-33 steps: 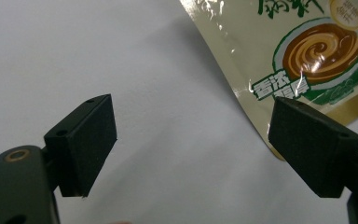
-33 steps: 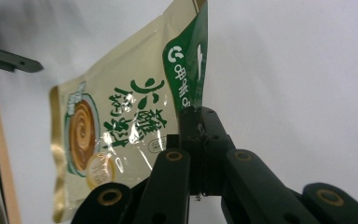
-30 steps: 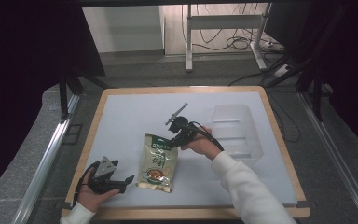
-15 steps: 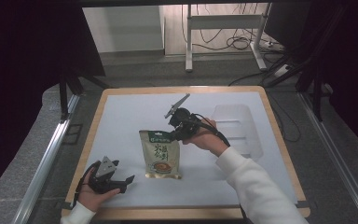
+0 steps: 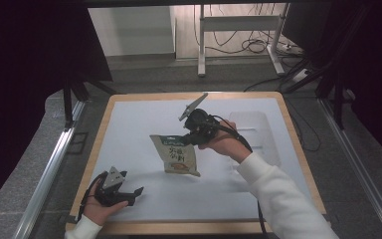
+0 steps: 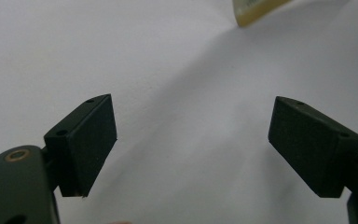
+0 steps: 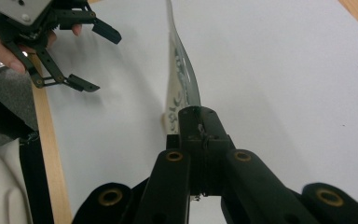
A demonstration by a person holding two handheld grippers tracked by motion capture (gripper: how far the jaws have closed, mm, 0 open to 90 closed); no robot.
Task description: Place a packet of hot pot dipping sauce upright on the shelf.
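A green and tan snack pouch (image 5: 175, 155) hangs above the white table, lifted by its top edge. My right gripper (image 5: 188, 137) is shut on that top edge; in the right gripper view the pouch (image 7: 181, 79) runs edge-on away from the closed jaws (image 7: 192, 122). My left gripper (image 5: 135, 194) rests near the table's front left corner, open and holding nothing. Its two black pads (image 6: 85, 140) stand wide apart over bare white surface, with a corner of the pouch (image 6: 256, 9) at the top of the left gripper view. From the right gripper view I see the left gripper (image 7: 95, 56) open at the far left.
A clear plastic tray (image 5: 258, 134) lies on the right part of the white table (image 5: 129, 124), which has a wooden rim (image 5: 189, 226). Metal rails run along both sides of the table. A stand and cables occupy the floor beyond.
My right gripper has raised the pouch off the table and carried it slightly right and away; it now hangs upright. The left gripper has stayed in place.
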